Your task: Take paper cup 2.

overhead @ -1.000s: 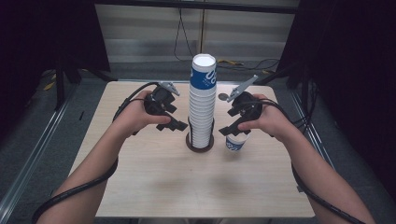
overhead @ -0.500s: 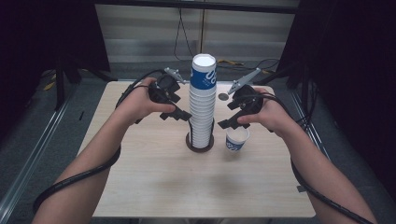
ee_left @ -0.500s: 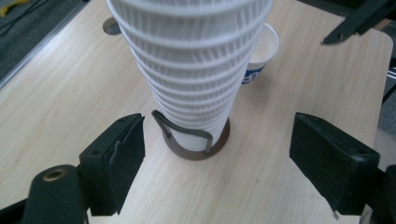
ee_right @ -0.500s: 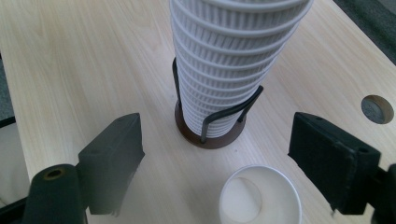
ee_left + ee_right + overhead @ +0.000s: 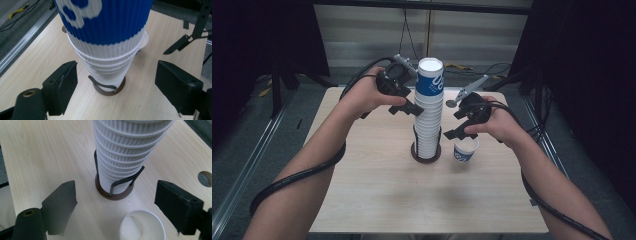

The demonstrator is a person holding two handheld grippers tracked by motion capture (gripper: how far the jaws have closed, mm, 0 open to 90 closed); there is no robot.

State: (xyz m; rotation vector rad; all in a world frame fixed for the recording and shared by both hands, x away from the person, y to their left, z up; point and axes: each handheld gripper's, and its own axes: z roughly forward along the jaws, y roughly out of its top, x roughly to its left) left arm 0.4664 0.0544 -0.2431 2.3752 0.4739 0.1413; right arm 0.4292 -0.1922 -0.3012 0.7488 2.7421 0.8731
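A tall stack of ribbed white paper cups (image 5: 428,115) stands in a dark wire holder (image 5: 426,152) at the table's middle, topped by a blue-and-white cup (image 5: 430,77). My left gripper (image 5: 411,107) is up beside the stack's left, just under the blue cup. In the left gripper view its jaws (image 5: 117,87) stand open on either side of the blue cup (image 5: 107,20) without touching it. One loose white cup (image 5: 465,149) sits upright right of the holder. My right gripper (image 5: 453,124) hovers open above it, with the cup (image 5: 142,226) below and between the jaws.
The light wooden table (image 5: 377,190) has bare room in front and to the left. A round hole (image 5: 205,178) sits in the tabletop behind the stack. Cables trail from both grippers; a metal rail (image 5: 247,165) runs along the floor at left.
My left gripper has risen along the stack from near its middle to just under the blue top cup. The right gripper and the loose cup have stayed put.
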